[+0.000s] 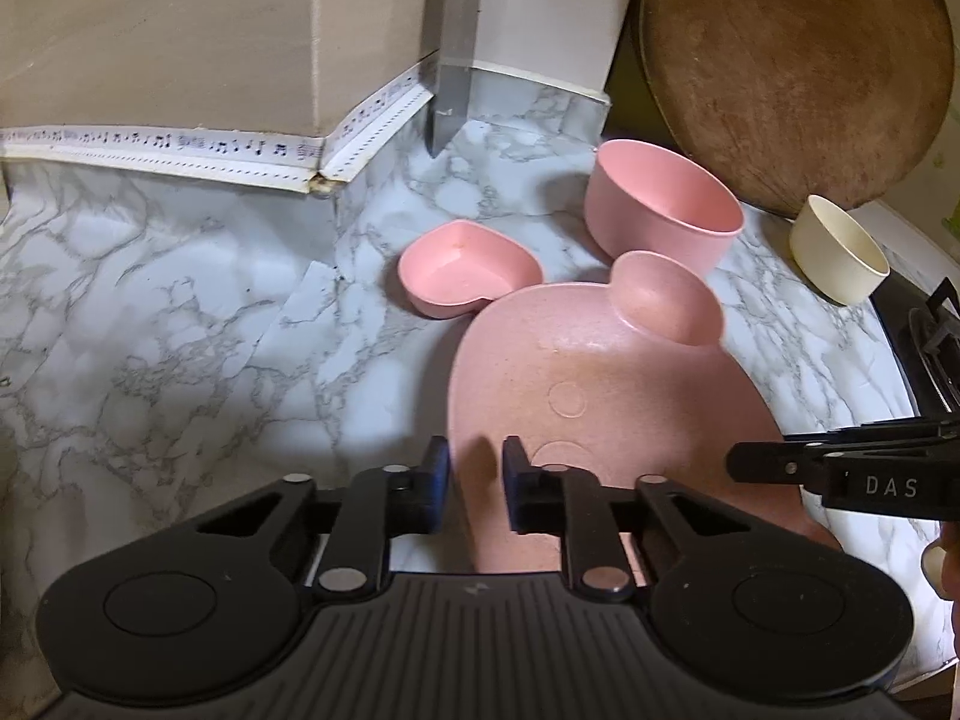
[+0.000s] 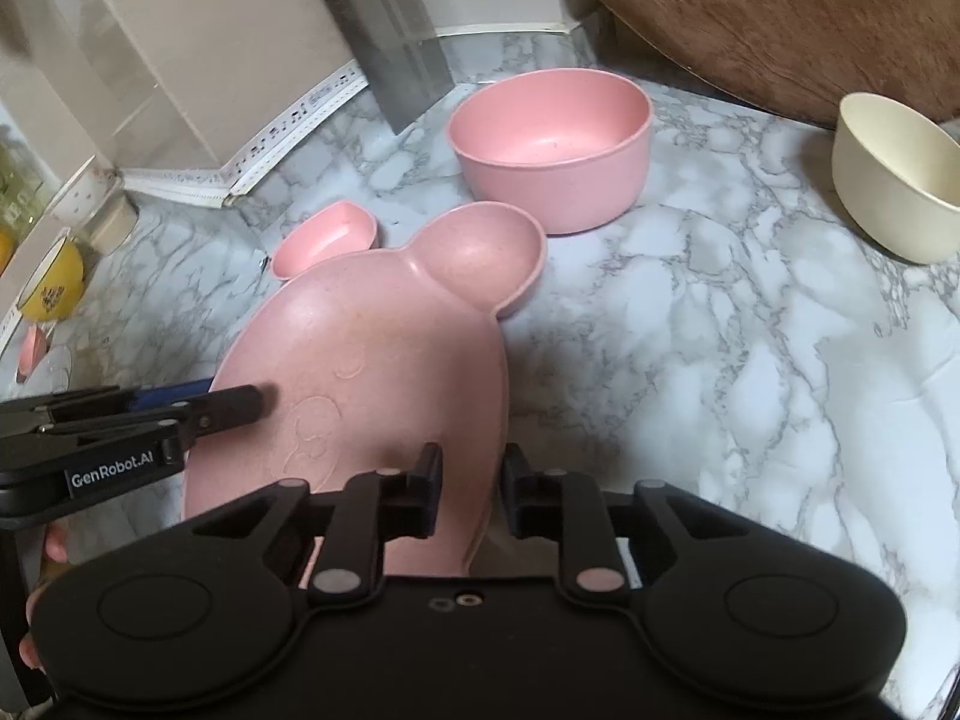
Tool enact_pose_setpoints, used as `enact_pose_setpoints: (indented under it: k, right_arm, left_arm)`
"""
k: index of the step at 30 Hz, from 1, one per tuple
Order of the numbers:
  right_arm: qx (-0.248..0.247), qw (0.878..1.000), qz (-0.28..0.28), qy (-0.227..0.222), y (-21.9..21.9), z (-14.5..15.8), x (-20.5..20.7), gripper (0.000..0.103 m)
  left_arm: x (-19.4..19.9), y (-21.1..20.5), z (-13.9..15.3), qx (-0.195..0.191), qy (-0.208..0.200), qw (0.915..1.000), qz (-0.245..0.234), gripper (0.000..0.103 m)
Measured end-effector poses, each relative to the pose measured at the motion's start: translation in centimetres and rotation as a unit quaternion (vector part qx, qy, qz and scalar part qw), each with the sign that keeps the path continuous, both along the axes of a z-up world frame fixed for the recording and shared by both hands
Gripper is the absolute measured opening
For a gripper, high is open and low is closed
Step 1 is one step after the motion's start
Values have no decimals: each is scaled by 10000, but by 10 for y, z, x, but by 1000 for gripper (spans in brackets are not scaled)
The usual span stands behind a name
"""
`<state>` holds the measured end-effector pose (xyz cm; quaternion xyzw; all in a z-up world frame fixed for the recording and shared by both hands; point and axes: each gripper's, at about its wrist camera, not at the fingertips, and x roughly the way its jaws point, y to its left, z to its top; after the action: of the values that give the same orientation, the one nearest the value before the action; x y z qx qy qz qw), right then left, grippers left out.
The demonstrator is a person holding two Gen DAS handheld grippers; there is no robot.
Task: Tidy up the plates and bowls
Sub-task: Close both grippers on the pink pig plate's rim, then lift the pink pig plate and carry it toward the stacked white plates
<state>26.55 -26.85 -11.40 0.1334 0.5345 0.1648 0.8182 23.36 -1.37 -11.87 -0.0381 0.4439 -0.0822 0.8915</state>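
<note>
— where the marble counter (image 1: 180,312) meets the wall, what's biggest?

— a round wooden board (image 1: 792,66) leaning at the back right. next the pink plate (image 1: 600,372), ear-shaped pocket at its far end, lying flat between both tools. past it a deep pink bowl (image 1: 663,210), a cream bowl (image 1: 837,258) off right, a heart-shaped pink dish (image 1: 465,267) touching the plate's far left rim.

— and the grippers?

— left gripper (image 1: 477,468) straddles the plate's left rim, fingers parted, not pinching. right gripper (image 2: 471,474) likewise over the right rim (a gap shows between the pads).

— anything one view adds?

— only the right wrist shows a yellow cup (image 2: 51,288), far left.
</note>
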Motion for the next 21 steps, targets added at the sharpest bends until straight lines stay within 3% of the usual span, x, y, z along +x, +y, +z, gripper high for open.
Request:
enact_pose_setpoints:
  k: [8, 21]
  right_arm:
    - [-137, 9999, -4, -58, 3, 10, -8, 11]
    - [-192, 9972, 488, -530, 38, 62, -17, 10]
  left_arm:
    - [-15, 6, 10, -147, -71, 9998, 76, 15]
    - [-55, 47, 42, -306, -306, 9970, 648, 15]
